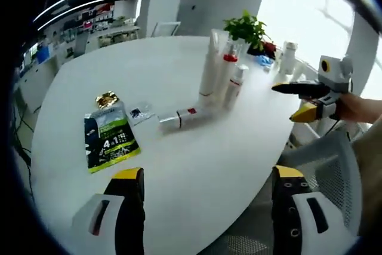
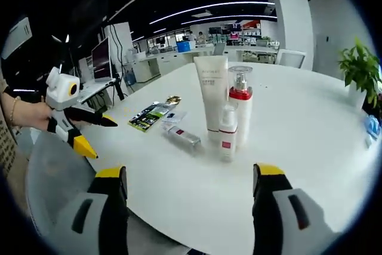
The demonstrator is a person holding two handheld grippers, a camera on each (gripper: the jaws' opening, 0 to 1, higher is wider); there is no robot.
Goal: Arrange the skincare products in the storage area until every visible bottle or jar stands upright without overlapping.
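The small bottle point(image 2: 183, 137) lay on its side mid-bench beside the upright tube point(image 2: 211, 95); light, slick and rigid, I judged, best gripped across its body. My left tool point(image 1: 203, 198) and right tool point(image 2: 191, 198) gaped, empty.

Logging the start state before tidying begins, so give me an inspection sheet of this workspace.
Surface: white round table, mostly bare.
Job's things: tall tube, pump bottle and small bottle stand upright, close together; one bottle lies on its side beside them.
Clutter: green packet, gold sachet, small dark sachet, potted plant, white bottle and blue item at the far edge.
Grippers: left gripper and right gripper both open, empty, off the table edge.
Cables: some hang at a desk monitor.
Surroundings: mesh chair, open office with desks, strip lights.
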